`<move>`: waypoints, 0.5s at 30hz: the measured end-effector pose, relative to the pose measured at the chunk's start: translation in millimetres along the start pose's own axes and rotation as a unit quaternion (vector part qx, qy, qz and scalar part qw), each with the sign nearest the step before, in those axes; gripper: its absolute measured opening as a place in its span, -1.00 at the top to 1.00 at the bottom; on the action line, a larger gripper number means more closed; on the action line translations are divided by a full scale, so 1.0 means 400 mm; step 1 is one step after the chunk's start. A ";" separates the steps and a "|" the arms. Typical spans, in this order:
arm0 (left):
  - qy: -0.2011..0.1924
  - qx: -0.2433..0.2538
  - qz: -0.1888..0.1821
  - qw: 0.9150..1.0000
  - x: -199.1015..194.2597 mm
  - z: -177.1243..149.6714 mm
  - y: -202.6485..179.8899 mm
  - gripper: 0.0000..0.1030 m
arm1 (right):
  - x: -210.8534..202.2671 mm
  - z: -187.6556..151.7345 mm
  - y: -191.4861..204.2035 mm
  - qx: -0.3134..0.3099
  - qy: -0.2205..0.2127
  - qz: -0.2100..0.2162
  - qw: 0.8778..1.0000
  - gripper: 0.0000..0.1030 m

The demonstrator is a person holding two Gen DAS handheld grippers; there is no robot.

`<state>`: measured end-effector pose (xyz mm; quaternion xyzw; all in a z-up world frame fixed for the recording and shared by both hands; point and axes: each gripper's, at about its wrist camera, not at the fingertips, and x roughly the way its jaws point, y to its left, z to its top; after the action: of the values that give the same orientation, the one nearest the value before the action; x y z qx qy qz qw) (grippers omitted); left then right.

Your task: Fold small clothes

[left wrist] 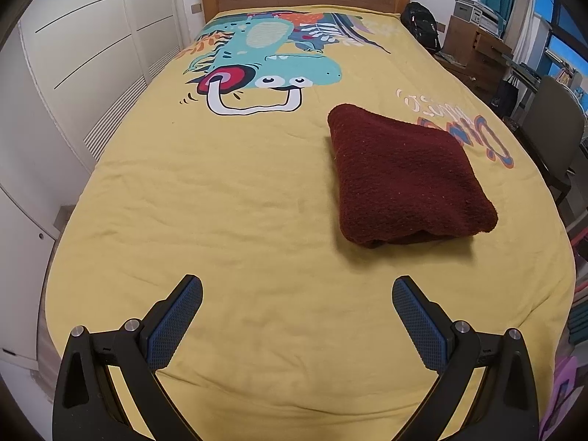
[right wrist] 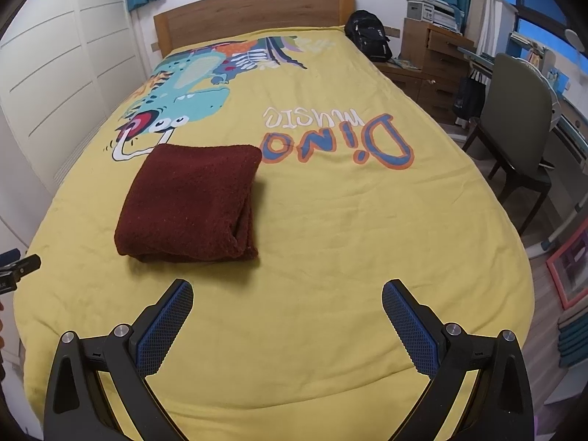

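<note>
A dark red fleecy garment (left wrist: 404, 176) lies folded in a thick rectangle on the yellow dinosaur bedspread (left wrist: 220, 202). It also shows in the right wrist view (right wrist: 191, 202), left of centre. My left gripper (left wrist: 297, 286) is open and empty, above the bedspread, near and to the left of the garment. My right gripper (right wrist: 287, 292) is open and empty, above the bedspread, near and to the right of the garment. Part of the left gripper (right wrist: 14, 270) shows at the left edge of the right wrist view.
A wooden headboard (right wrist: 253, 14) stands at the far end of the bed. White wardrobes (left wrist: 73, 73) line the left side. A black backpack (right wrist: 369, 36), a wooden desk (right wrist: 430, 58) and a grey chair (right wrist: 514, 128) stand along the right side.
</note>
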<state>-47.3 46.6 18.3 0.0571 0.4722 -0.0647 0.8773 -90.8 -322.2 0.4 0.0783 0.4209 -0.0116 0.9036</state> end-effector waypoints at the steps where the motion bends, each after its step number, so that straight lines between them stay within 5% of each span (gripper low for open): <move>1: 0.000 0.000 0.000 1.000 0.000 0.000 -0.001 -0.98 | 0.000 0.000 0.000 0.000 0.000 0.000 1.000 -0.99; 15: 0.003 0.002 0.002 1.000 0.004 0.001 -0.010 -0.98 | 0.007 0.000 0.000 -0.003 0.005 0.000 1.000 -0.99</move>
<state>-46.7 42.4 17.2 0.0600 0.4746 -0.0636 0.8758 -89.2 -322.2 -1.7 0.0753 0.4255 -0.0100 0.9018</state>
